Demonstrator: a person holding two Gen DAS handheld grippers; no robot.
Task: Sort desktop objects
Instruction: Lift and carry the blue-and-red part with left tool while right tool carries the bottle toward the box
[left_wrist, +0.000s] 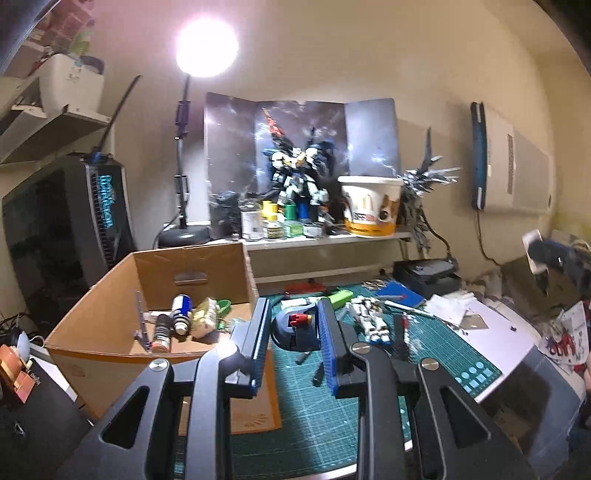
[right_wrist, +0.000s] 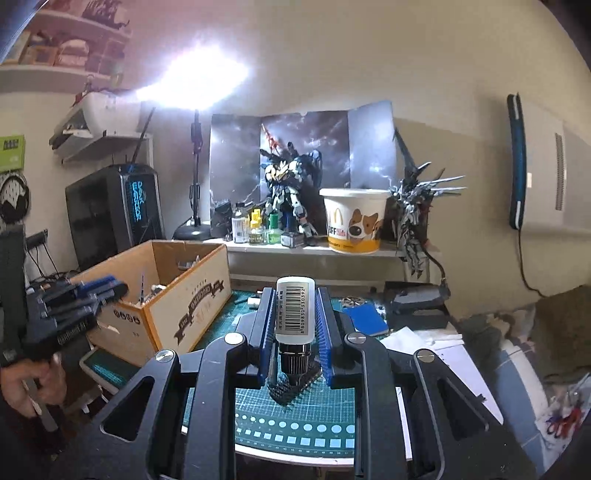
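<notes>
My right gripper (right_wrist: 295, 314) is shut on a small white bottle (right_wrist: 295, 310) with a barcode label and a black ribbed cap pointing toward the camera, held above the green cutting mat (right_wrist: 295, 406). My left gripper (left_wrist: 293, 325) is open and empty, above the mat beside the cardboard box (left_wrist: 110, 314); it also shows blurred at the left of the right wrist view (right_wrist: 74, 302). The box holds spray cans (left_wrist: 181, 314) and a crumpled bag. A dark blue rounded object with a red part (left_wrist: 295, 328) lies on the mat between the left fingers' line of sight.
A white model robot (left_wrist: 369, 321), a blue notebook (left_wrist: 400, 293), papers and small tools lie on the mat. A shelf behind carries paint bottles (left_wrist: 273, 221), a robot figure and a paper bucket (left_wrist: 371, 205). A lamp and a dark PC case stand at the left.
</notes>
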